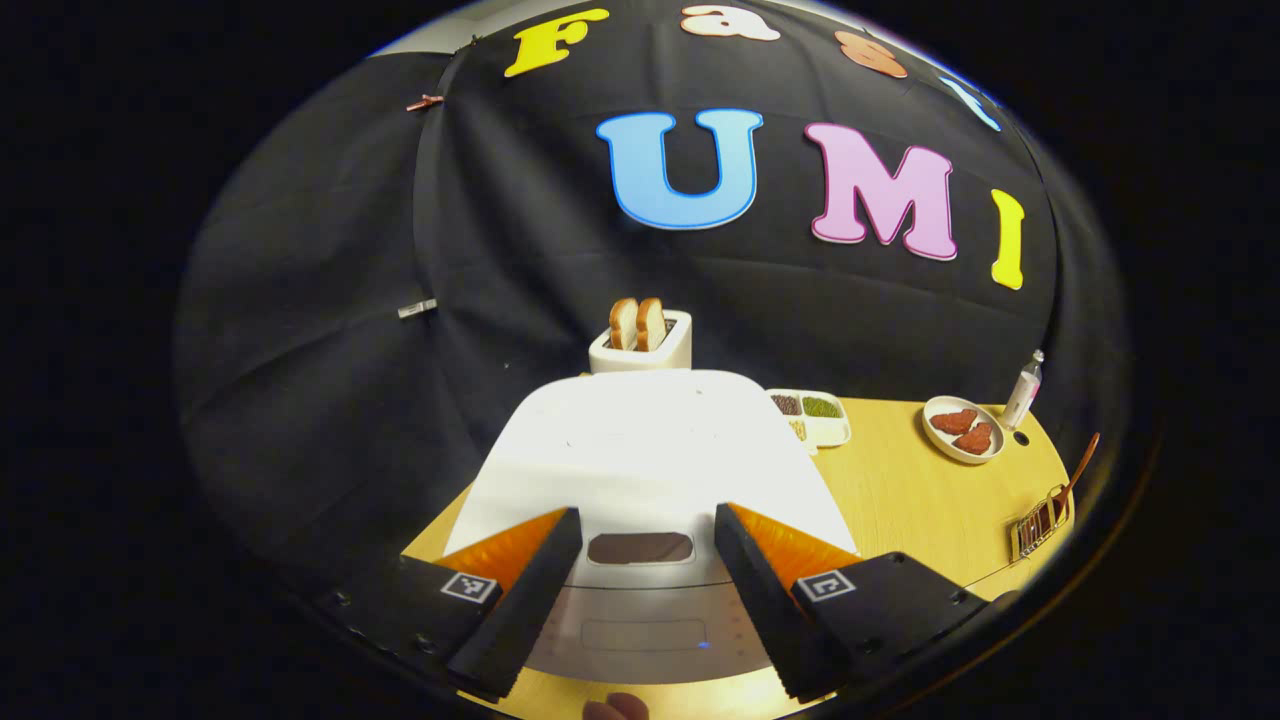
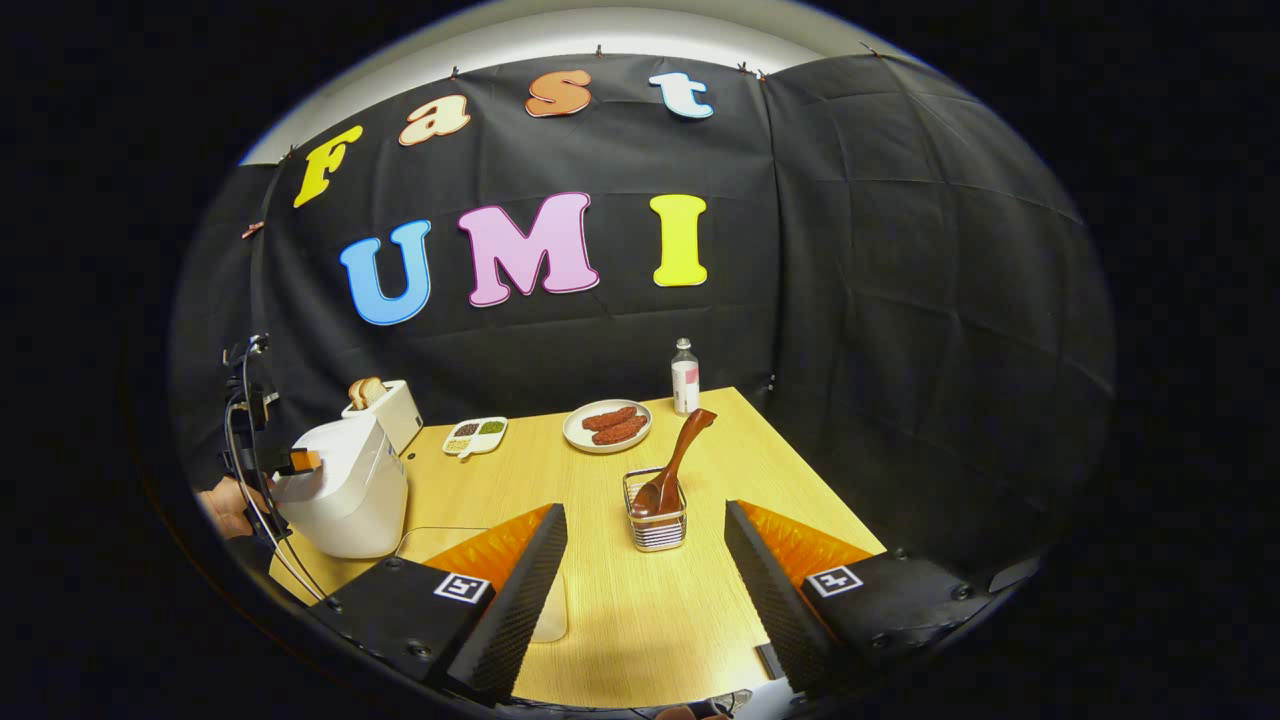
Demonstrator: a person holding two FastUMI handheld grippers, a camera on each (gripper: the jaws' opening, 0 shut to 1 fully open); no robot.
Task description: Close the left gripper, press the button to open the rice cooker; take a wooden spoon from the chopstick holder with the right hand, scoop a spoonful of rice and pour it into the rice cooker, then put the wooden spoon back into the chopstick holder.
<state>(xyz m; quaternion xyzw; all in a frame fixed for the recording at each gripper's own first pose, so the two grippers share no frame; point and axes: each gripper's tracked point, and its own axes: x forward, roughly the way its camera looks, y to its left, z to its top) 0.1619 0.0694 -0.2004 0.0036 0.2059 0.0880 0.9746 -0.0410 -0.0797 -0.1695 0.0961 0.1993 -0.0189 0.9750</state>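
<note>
Your left claw (image 1: 640, 590) hangs with its fingers spread apart, just above the near front of the white rice cooker (image 1: 650, 450), whose lid is down. Between the fingers you see the cooker's dark display window (image 1: 640, 547) and, nearer to you, the wide release button (image 1: 640, 633); neither finger touches it. In the right gripper view the same cooker (image 2: 345, 490) stands at the far left of the tabletop (image 2: 620, 600), with your left claw's body and cable beside it and a hand behind.

Just behind the cooker stands a white toaster (image 2: 385, 410) with two slices of bread upright in its slots. Right of that lies a divided white dish (image 2: 477, 436) with dark, green and pale grains in separate compartments. Farther right sits a round plate (image 2: 607, 426) holding reddish pieces of meat, and a small bottle (image 2: 684, 377) stands upright just beyond it, near the far edge.

Near the middle of the tabletop, the wire chopstick holder (image 2: 656, 510) carries the wooden spoon (image 2: 678, 462), bowl down, handle leaning up to the right. Your right claw (image 2: 645, 590) is also wide open, empty, hovering nearer to you than the holder and well apart from it. A pale flat tray (image 2: 550, 610) lies partly under its left finger.
</note>
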